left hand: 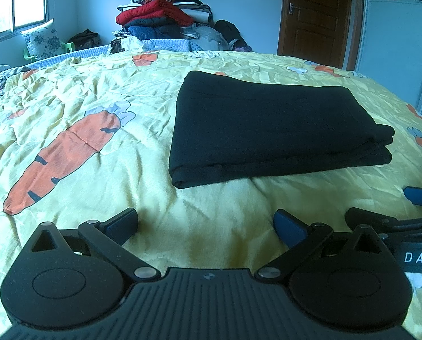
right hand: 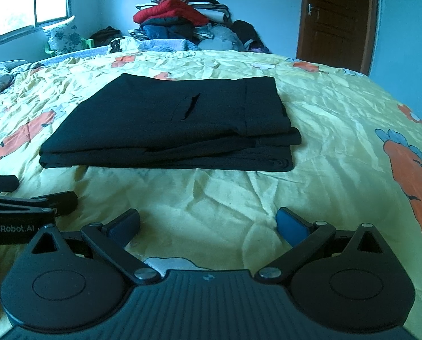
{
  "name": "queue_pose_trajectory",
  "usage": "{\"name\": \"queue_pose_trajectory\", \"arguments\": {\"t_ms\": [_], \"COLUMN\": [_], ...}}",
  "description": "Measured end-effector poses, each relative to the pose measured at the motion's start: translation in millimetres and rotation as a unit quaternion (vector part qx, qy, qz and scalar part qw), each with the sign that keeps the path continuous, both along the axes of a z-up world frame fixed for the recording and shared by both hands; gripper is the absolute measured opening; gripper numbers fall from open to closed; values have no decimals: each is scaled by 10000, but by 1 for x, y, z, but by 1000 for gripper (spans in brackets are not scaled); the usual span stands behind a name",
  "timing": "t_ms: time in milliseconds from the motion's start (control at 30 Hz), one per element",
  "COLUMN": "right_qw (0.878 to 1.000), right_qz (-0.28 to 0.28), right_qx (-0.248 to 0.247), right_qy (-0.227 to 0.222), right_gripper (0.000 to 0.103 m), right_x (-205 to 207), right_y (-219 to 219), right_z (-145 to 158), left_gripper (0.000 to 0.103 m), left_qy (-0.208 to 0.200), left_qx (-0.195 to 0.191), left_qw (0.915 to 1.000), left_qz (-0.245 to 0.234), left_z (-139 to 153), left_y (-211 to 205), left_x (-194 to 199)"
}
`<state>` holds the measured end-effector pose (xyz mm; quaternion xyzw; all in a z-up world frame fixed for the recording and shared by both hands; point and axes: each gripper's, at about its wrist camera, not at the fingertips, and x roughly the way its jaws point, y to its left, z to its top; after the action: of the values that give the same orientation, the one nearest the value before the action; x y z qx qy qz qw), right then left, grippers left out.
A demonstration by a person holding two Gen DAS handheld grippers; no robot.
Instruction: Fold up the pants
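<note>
The bed is covered by a yellow quilt (left hand: 103, 90) with big orange carrots printed on it, and the cloth is full of small wrinkles. On the far side a high pile of clothes (left hand: 165, 14) stands against the pale blue wall, with a flowered pillow (left hand: 42, 39) under the window (left hand: 15, 0) at far left and a brown wooden door (left hand: 315, 14) at far right.

The black pants (right hand: 168, 121) lie folded in a flat rectangle on the quilt, with a pocket slit on top.

The left gripper (left hand: 205, 226) and the right gripper (right hand: 208, 225) are both spread wide, near the pants but apart from them, holding nothing. The right gripper's side shows the letters "DAS"; the left gripper's side reads "GenRobot.AI".
</note>
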<state>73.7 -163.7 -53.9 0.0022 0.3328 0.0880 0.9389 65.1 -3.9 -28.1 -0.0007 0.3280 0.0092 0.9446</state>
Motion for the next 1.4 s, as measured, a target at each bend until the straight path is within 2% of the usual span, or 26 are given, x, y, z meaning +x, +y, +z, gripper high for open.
{"name": "queue_pose_trajectory", "arguments": {"t_ms": [333,533,1400], "right_qw": [10000,9997,9991], "right_qz": [88,-237,-411], "right_qx": [-33,-21,-60], "right_qy": [6,14,32], "right_gripper": [103,103,103], "right_x": [0,1,1], "right_y": [3,-4,-8], "right_z": [0,-1,-2], "left_gripper": [103,103,103], "left_qy": [-6,-14,8], "left_qx": [6,61,24], "left_qw": [9999,10000,10000], "left_qz": [-105,-29,-50], "left_z": [0,0,0], "left_y": [5,3,3], "left_x": [-5,-6,-4]}}
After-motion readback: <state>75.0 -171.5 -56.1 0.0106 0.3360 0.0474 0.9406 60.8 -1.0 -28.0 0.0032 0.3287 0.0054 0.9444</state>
